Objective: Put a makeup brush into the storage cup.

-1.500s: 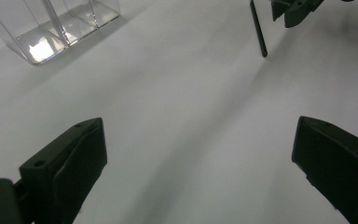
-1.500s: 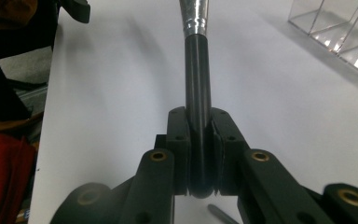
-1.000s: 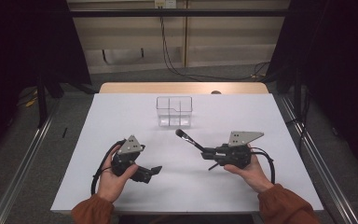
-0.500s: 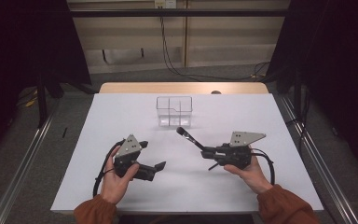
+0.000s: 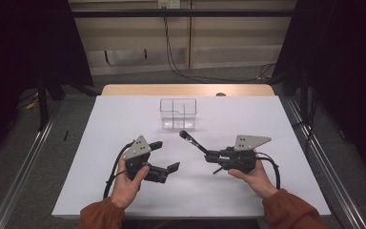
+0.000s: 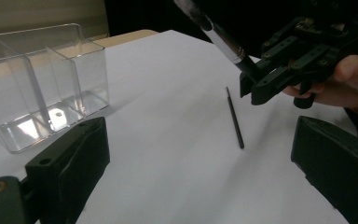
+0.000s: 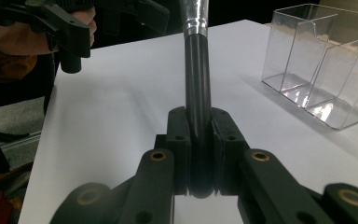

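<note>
The table (image 5: 124, 119) top is plain white, with a tan wooden strip along its far edge. The organizer (image 5: 178, 113) near that edge is clear, colourless plastic. Both grippers are black with grey top plates. The brush (image 7: 196, 84) has a black handle and silver ferrule. The sleeves (image 5: 290, 213) are rust-orange.

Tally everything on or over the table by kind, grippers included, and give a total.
Handheld grippers: 2, left gripper and right gripper
Clear divided boxes: 1, the clear box
Makeup brushes: 1, the brush, clamped in the right gripper
Thin dark sticks: 1, the stick, on the table
Total: 5
</note>
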